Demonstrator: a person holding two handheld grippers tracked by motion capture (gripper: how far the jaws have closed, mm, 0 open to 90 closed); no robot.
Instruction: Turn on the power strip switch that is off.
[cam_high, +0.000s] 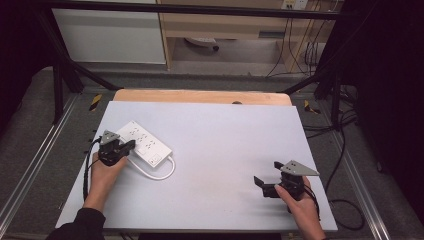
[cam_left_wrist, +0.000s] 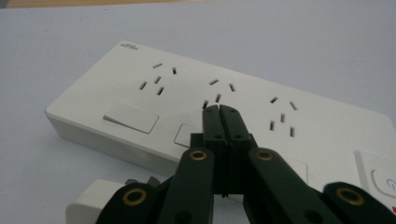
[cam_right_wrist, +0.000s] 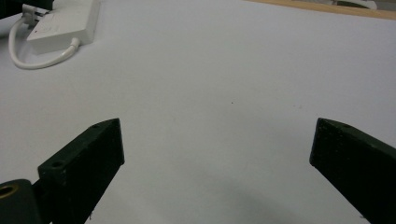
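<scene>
Hovering closed left tongs (cam_left_wrist: 219, 108) over power strip (cam_left_wrist: 187, 93); logo unreadable.

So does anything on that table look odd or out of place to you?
Not much. The white power strip lies askew to the table's edges, its cord looped with the plug unplugged beside it. The left gripper is shut over it. Nothing looks damaged.

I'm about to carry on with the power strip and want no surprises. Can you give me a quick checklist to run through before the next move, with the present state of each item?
1. Left gripper jaws shut, tips over the power strip: ok.
2. Tips actually touching the strip's top: cannot tell.
3. Right gripper open with nothing between its jaws, over bare table: ok.
4. Strip lies flat, sockets up: ok.
5. White cable loops beside the strip, clear of the right gripper: ok.
6. Plug lies below the left gripper, not in a socket: ok.
</scene>
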